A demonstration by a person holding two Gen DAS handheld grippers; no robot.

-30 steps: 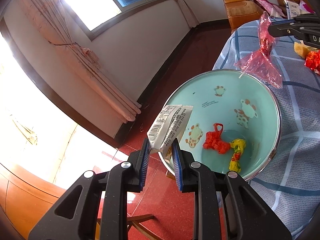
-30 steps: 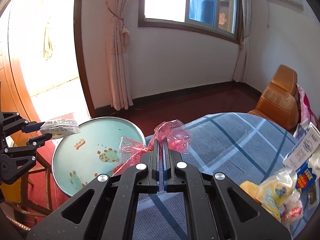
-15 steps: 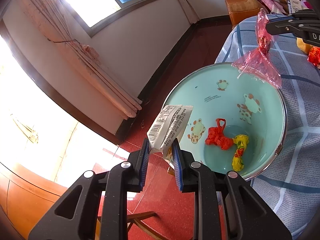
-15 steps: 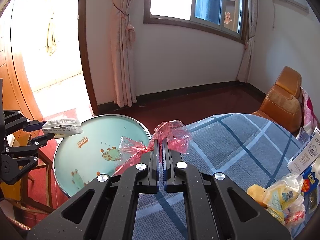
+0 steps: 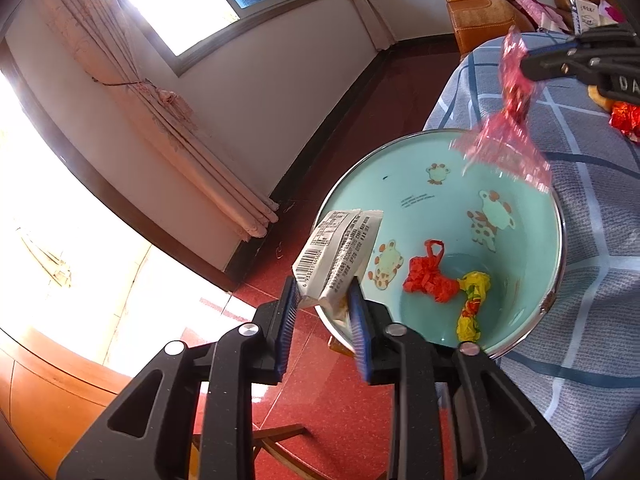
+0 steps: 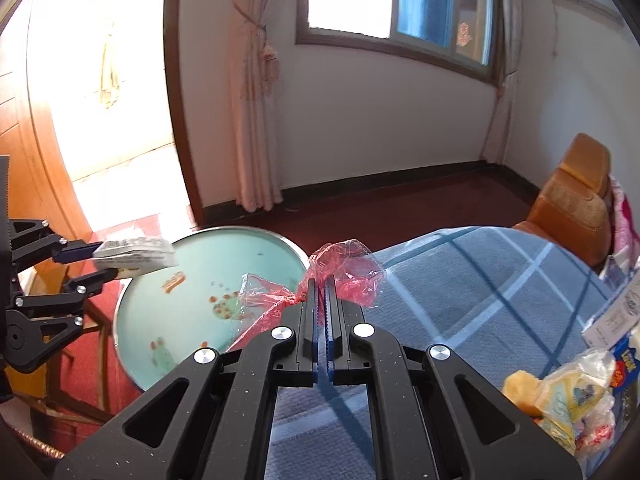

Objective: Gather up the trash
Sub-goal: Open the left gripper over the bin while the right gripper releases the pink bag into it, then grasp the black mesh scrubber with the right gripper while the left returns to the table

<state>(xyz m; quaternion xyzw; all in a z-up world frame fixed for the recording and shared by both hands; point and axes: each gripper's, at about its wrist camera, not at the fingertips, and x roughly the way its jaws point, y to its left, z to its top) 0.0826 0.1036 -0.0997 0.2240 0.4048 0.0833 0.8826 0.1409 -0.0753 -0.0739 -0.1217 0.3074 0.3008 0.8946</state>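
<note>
Trash: white packet (image 5: 338,256) pinched between left gripper (image 5: 322,296) fingers, held at near rim of basin (image 5: 560,240). Red bag (image 6: 344,270) clamped in pressed-together fingers of right gripper (image 6: 320,284), hanging over basin's far edge beside bench (image 6: 480,280). Inside basin: crumpled red scrap (image 5: 428,278) touching yellow scrap (image 5: 472,304). More wrappers (image 6: 568,396) piled on bench at right.
</note>
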